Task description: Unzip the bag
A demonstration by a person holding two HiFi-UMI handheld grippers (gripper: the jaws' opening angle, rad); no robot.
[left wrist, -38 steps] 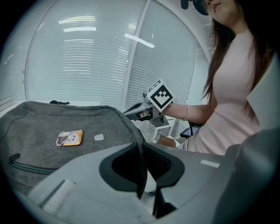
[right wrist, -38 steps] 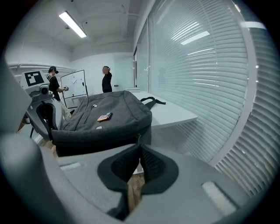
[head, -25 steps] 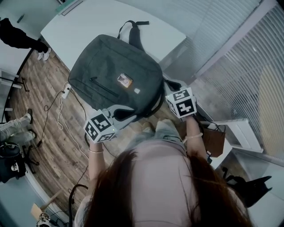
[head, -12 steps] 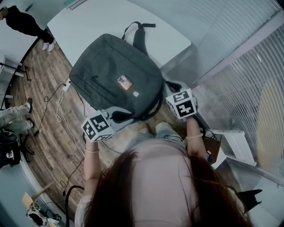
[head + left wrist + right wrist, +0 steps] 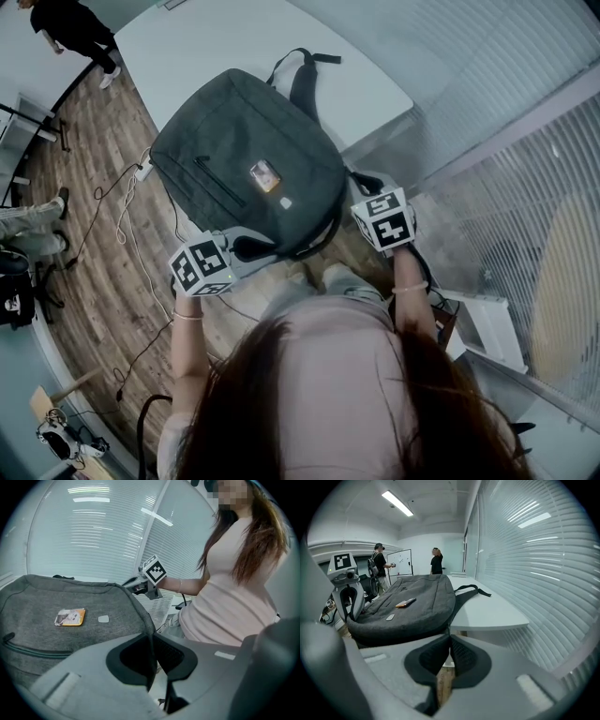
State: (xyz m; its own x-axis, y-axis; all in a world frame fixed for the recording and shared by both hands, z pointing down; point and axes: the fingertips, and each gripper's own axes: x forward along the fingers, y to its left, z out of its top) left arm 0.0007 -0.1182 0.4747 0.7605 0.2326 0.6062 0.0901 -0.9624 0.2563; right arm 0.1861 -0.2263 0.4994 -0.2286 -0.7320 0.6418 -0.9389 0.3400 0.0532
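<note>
A grey backpack (image 5: 248,173) lies flat on the white table (image 5: 216,47), its near end hanging over the table's edge. It carries an orange tag (image 5: 264,175) and a front pocket zipper (image 5: 220,183), which is closed. My left gripper (image 5: 279,246) is shut on the thin rim of the backpack (image 5: 70,620) at its near left corner, and that dark rim runs straight in between the left gripper (image 5: 152,637) pads. My right gripper (image 5: 354,180) sits at the bag's near right corner. In its own view the right gripper (image 5: 450,639) has its jaws together just under the backpack (image 5: 408,606); nothing shows between them.
Cables (image 5: 122,234) trail over the wood floor left of the table. Window blinds (image 5: 525,141) run along the right. A person (image 5: 75,23) stands at the far left, and two people (image 5: 379,569) stand by a whiteboard (image 5: 403,562).
The head view has swung a little, so the room slides in the frame. Both grippers keep their places at the backpack's near corners, and the bag has not shifted on the table.
</note>
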